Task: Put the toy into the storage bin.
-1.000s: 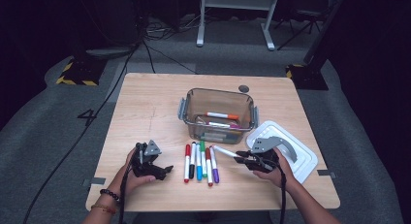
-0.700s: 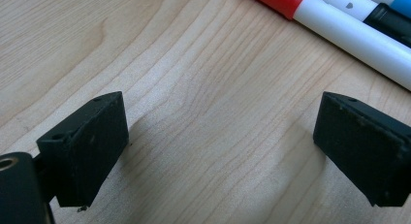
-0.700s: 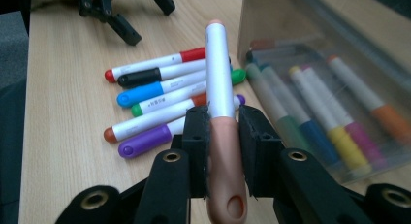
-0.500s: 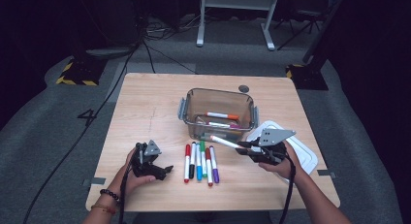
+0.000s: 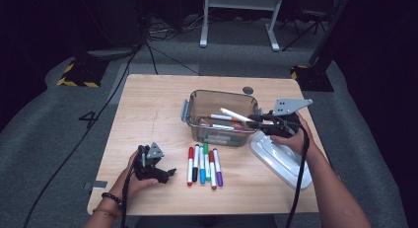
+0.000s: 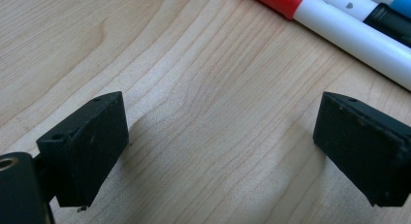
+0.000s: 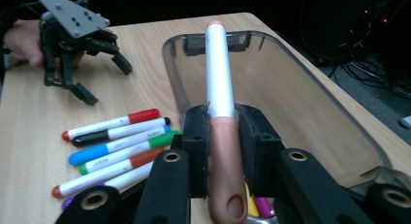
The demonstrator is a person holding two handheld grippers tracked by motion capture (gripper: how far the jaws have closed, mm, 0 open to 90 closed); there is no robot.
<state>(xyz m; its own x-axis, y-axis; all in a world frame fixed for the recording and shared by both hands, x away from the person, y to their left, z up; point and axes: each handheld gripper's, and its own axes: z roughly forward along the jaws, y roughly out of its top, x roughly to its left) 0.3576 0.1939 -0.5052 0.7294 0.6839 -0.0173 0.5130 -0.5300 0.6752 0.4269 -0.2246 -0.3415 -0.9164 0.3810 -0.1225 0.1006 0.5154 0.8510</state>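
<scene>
**Clear plastic bin getting another marker**

Clear bin (image 5: 219, 120) is serving as landmark. Right gripper (image 7: 223, 132) is clenching a peach-capped white marker (image 7: 219, 78), holding it above the bin's near rim, tip angled inward, likely to drop it with the markers already inside. Left gripper (image 5: 167, 172) is idling on the table (image 5: 148, 104) left of the bin, jaws spread, empty. Six loose markers (image 5: 203, 164) are waiting in front of the bin; lid (image 5: 278, 159) is lying right of it.
</scene>
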